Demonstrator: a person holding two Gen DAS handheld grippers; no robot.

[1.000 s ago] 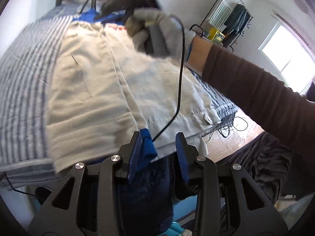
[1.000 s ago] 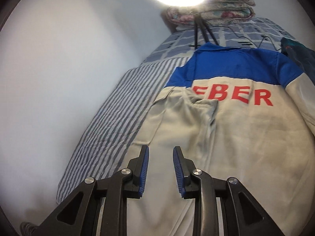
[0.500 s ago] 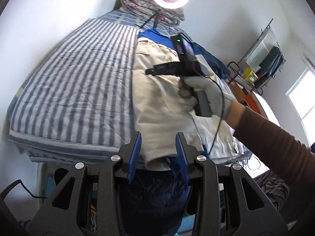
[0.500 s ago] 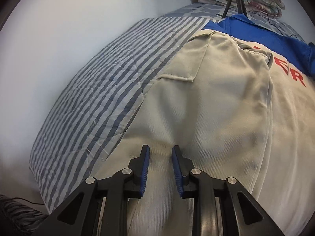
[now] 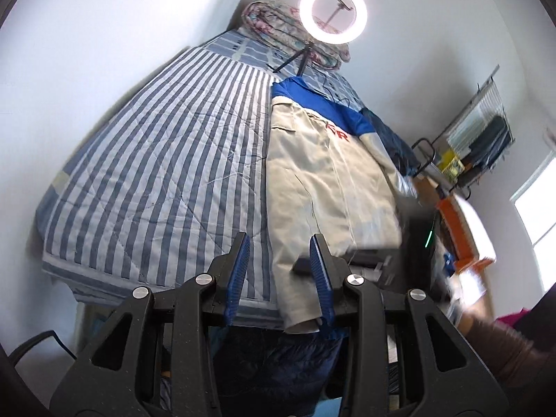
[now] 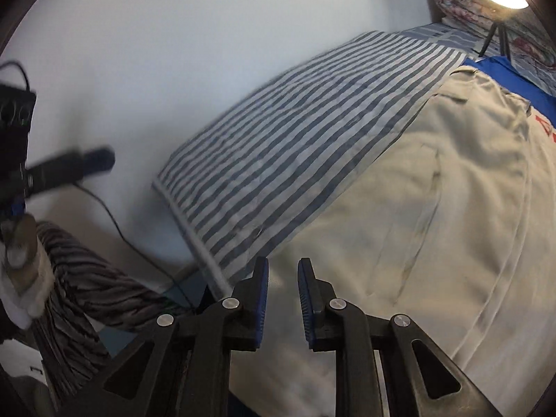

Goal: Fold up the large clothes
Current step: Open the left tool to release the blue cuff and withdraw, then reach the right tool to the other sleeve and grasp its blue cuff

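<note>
On striped quilt [image 5: 166,173]: beige cotton jacket [image 5: 319,187], creased.

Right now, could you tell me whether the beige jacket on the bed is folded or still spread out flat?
Partly folded: one side of the beige jacket is turned over its back, covering part of the red lettering.

The only text that can be read is on the beige jacket [image 5: 323,187], printed in red capital letters just below its blue shoulder panel [image 5: 323,104]. In the left wrist view a fold of the jacket covers the start of the word, and only the last letters [image 5: 337,134] show; they look like "RR" or "ER". In the right wrist view only a piece of one red letter [image 6: 544,123] shows at the picture's edge, too little to read.
</note>
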